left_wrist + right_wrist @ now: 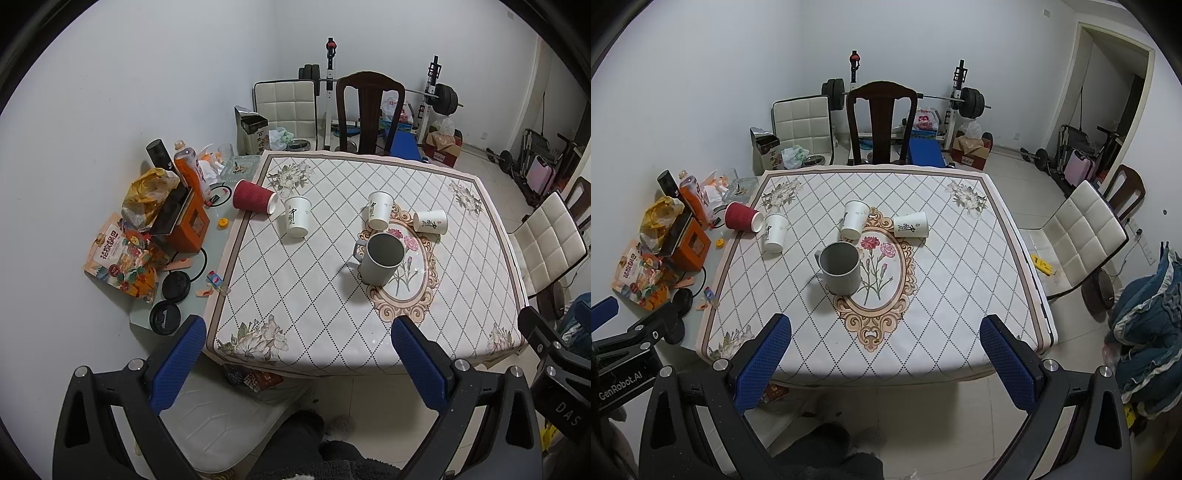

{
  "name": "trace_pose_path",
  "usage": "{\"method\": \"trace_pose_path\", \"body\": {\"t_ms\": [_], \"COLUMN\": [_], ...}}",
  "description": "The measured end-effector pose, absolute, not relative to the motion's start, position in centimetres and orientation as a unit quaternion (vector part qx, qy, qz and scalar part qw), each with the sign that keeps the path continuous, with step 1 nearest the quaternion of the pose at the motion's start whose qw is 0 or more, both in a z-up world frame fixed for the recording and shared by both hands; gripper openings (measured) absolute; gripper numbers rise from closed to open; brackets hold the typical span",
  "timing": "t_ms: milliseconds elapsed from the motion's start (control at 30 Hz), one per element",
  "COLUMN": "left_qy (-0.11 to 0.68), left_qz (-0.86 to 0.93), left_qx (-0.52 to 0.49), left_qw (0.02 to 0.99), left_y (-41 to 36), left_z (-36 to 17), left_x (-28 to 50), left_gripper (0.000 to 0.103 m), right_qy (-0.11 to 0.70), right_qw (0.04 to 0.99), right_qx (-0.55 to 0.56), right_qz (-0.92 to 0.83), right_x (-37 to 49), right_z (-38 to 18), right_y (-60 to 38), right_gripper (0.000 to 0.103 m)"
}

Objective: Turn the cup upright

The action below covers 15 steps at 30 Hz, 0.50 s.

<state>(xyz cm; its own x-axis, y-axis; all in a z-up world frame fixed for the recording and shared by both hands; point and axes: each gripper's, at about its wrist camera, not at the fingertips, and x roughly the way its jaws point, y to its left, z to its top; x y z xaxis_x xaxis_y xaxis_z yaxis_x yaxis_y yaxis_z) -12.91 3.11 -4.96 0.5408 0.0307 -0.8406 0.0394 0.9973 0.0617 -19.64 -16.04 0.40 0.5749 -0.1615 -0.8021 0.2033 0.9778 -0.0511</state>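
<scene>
While both grippers hang back over the floor short of the near table edge, nothing is held: the left gripper (298, 354) and the right gripper (885, 350) each have their blue pads spread wide with only air between them.

By size, the table (960, 295) comes first; its patterned cloth leaves broad bare ground in the near half and along the right side, so I judge an approach from the near edge to be the open lane. Its left margin is crowded with snack bags and an orange box (692, 245), and the dark wooden chair (881, 122) closes the far side.

Next, the grey mug (840, 271) already stands upright near the centre, directly between the grippers and the cups behind it, so a reach should pass beside it.

Smaller, a white paper cup (910, 224) lies on its side right of centre; another (854, 220) leans tilted just behind the mug; a third (775, 232) stands further left. The red ribbed cup (743, 218) lies toppled at the left edge of the cloth, touching that third cup.

For the right-hand lying cup, I would pinch across the body lightly, since thin paper likely crushes, then rotate and set it down on the bare cloth.
</scene>
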Motion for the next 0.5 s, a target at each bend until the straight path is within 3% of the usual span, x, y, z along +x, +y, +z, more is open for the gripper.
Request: {"method": "trace_pose_path", "body": {"t_ms": [500], "left_qy": [0.480], "left_qz": [-0.004], "left_qx": [0.035], "left_qw": [0.876], "left_y": [3.11], "left_z": [-4.98], "left_x": [-12.95], "left_gripper": [0.102], "right_qy": [0.452], "right_qw": [0.886], "right_qx": [0.025], "right_qz": [-0.100], "right_x": [-19.39], "right_z": [0.36], "right_y": [-15.97], "right_gripper": [0.103]}}
